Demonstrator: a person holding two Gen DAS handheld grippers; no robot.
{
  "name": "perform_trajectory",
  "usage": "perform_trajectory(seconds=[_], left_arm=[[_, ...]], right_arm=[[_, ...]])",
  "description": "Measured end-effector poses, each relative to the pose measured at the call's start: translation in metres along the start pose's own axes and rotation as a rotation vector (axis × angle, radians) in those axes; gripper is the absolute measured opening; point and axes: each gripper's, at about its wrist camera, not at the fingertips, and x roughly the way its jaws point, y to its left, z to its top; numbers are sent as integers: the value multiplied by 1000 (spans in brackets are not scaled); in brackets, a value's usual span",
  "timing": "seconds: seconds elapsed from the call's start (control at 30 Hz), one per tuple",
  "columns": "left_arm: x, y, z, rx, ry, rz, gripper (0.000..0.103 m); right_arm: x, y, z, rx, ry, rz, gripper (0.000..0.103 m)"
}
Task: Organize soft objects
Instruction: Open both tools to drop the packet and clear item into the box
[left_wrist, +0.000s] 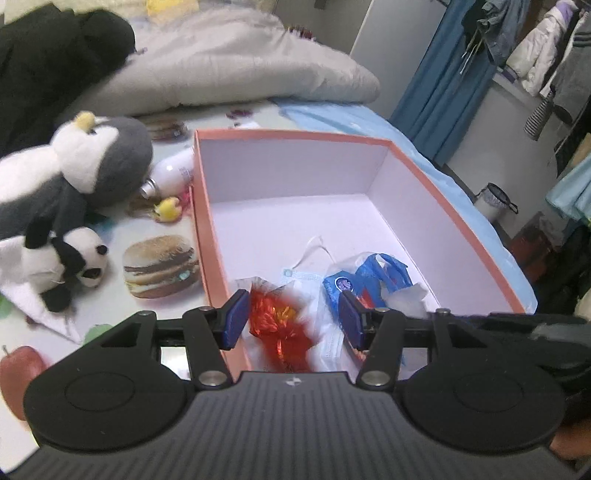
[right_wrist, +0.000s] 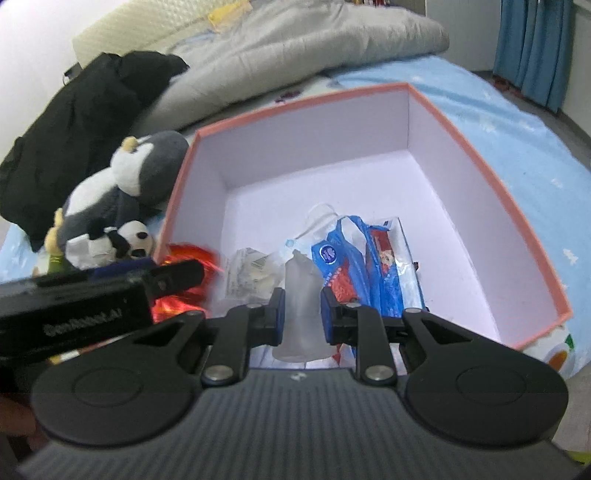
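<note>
Jaws on the left gripper (left_wrist: 293, 319) roughly half spread around a crinkly red-and-gold foil bundle (left_wrist: 280, 325), pads not clearly pressing it, so calling that a loose straddle rather than a grip. Jaws on the right gripper (right_wrist: 299, 314) much narrower, clamped on a frosted translucent soft plastic piece (right_wrist: 301, 295) standing up between the blue pads. Both hanging low over the near end of a big pink-rimmed cardboard box with a white inside (left_wrist: 454, 218), sitting on a bed with a light blue sheet (right_wrist: 517, 136). Already lying in the box near that end: a blue-and-white crumpled plastic packet (left_wrist: 369, 280), a clear bag with printed paper and a white cord (left_wrist: 314, 258), plus a red-and-blue wrapped pack (right_wrist: 386, 266) against the right side. Left of the box, outside it: grey-and-white plush penguin (left_wrist: 99, 158) with a small black-and-white plush panda (left_wrist: 74, 266) leaning at its feet, a white bottle (left_wrist: 171, 173) lying on its side, a tiny yellow duck toy (left_wrist: 168, 208). Further back, a rumpled grey duvet (left_wrist: 236, 62) and a black jacket (left_wrist: 48, 55).
</note>
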Motion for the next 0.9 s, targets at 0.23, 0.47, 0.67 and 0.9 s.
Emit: perform_trajectory(seconds=[0.23,0.47,0.67,0.9], left_arm=[[19,2,6,-9,28,-14,60],[6,-3,3,-5,10,-9,60],[-32,-1,-3,-3,-42,4,60],[-92,10,-24,-23,-113,34,60]], right_arm=[[20,-10,6,37,36,-1,33],[9,-13,4,47,22,5,34],[-19,-1,-2,34,-24,26,34],[-54,25,-18,-5,-73,53,34]])
